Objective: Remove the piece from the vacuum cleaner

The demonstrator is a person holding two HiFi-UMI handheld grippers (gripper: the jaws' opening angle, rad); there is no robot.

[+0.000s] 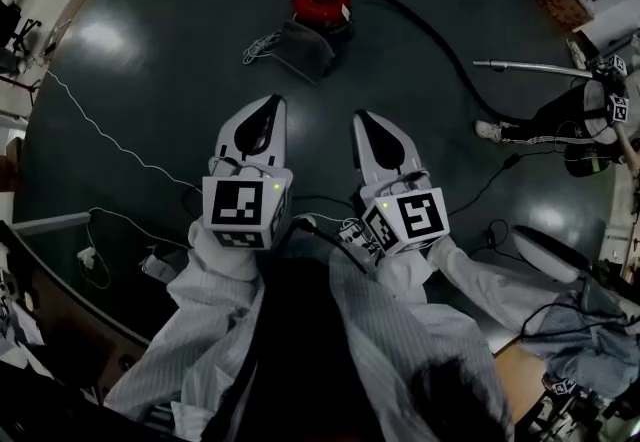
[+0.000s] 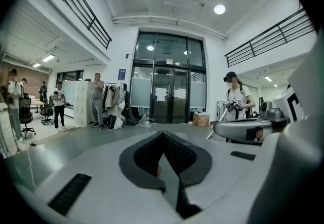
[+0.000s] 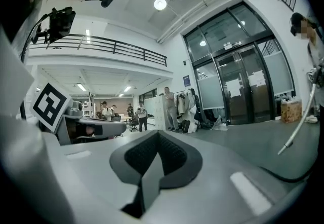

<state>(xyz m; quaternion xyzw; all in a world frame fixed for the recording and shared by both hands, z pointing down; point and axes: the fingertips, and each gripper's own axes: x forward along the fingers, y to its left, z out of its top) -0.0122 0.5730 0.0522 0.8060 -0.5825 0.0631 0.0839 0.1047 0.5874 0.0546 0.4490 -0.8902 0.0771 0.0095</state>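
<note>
**Two closed grippers, one vacuum cleaner yet to be reached**

Both hand-held tools hang side by side over the dark floor (image 1: 150,90). The left gripper (image 1: 270,108) and the right gripper (image 1: 364,120) each have their jaws pressed together on nothing. The round red vacuum cleaner (image 1: 322,0) sits well apart at 12 o'clock. A dark grey fabric-like piece (image 1: 305,50) touches its near side, and a black hose (image 1: 430,35) runs off toward 2 o'clock.

The approach looks like the step in hand. Both tools should tip down toward 12 o'clock, with the jaws opened before they arrive. One could then steady the red body while the other draws the piece away. Which part is meant to come off may be the grey one, though that is not certain from here.

Only the head view shows the cleaner. The two gripper views look out level at tall glass doors (image 2: 169,91) and standing people (image 2: 97,99), and the left one catches a second operator (image 2: 236,101) at 3 o'clock.
</note>
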